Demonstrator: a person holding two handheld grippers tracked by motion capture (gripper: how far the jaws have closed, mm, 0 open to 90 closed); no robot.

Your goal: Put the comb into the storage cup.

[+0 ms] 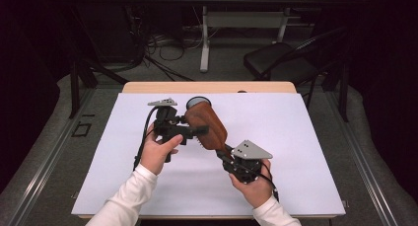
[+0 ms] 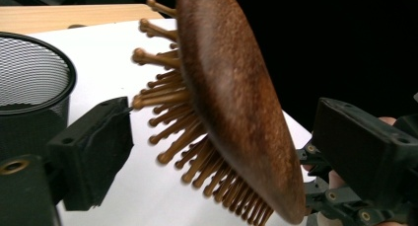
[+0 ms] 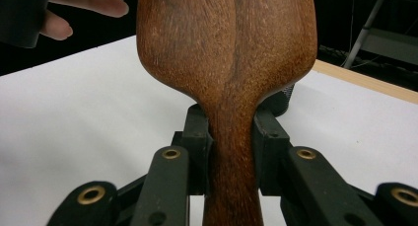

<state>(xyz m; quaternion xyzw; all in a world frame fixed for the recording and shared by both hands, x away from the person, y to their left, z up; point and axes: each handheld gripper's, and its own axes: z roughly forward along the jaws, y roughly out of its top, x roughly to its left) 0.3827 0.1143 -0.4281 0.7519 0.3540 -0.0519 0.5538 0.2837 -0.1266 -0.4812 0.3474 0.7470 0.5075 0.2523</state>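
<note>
Your right gripper (image 3: 231, 152) clamps the wooden hairbrush (image 1: 207, 125) by its handle, lifted above the white table (image 1: 305, 152), while your left gripper (image 1: 190, 132) brackets the head unclosed, the mesh cup (image 2: 29, 88) still awaiting it.

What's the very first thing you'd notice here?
A big brown wooden hairbrush held up over the middle of the white table. The right gripper pinches its handle between its fingers, while the left gripper sits open around the brush's pins. A black mesh cup stands just behind.
</note>
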